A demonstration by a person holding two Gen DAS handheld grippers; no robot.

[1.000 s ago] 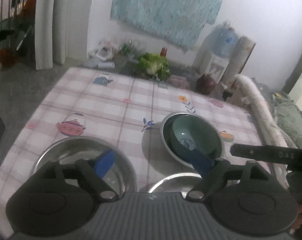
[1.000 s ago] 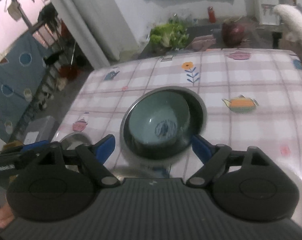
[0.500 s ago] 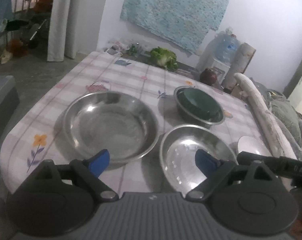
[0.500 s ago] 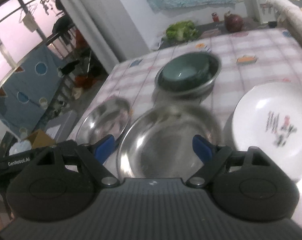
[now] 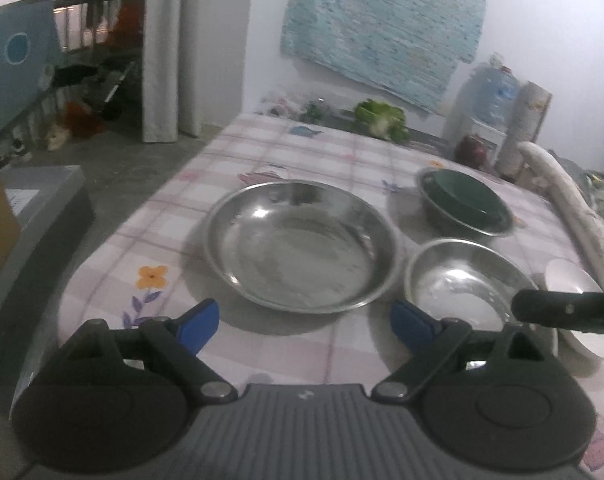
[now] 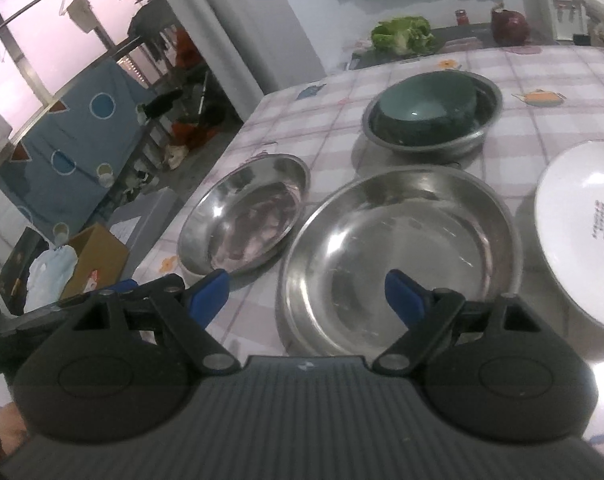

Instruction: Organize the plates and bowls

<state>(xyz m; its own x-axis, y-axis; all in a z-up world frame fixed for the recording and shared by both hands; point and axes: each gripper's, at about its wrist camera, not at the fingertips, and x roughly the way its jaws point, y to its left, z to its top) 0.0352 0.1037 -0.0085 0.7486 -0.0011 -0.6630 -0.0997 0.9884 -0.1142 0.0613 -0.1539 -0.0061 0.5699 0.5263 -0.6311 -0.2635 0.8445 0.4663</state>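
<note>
Nearest, the left gripper (image 5: 304, 322) hangs above the near edge of the table (image 5: 341, 160), its blue-tipped jaws spread wide and having just been opening, with nothing between them. The right gripper (image 6: 306, 292) is beside it, also spread wide and empty; its right fingertip sits over the near rim of a steel plate.

Just past the left gripper, at twelve o'clock from it, lies the large steel plate (image 5: 300, 244), shallow and bare, flat on the checked tablecloth. At about two o'clock from that gripper lies a second steel plate (image 5: 461, 280), close beside the first; whether the rims touch I cannot tell. From the right wrist view this second plate (image 6: 401, 252) fills the middle, straight ahead at twelve o'clock, with the large one (image 6: 246, 216) at ten o'clock. A white plate (image 6: 581, 232) with a small printed pattern lies at two o'clock from the right gripper, just beside the steel one.

Farther back, a dark green bowl (image 6: 425, 106) with a pale inside sits tilted in a steel bowl (image 6: 481, 132), at roughly one o'clock.

Beyond the table's far edge are a leafy green vegetable (image 6: 401, 34) and a dark red round thing (image 6: 509, 26), and a pale blue cloth (image 5: 381, 28) hangs on the wall.
</note>
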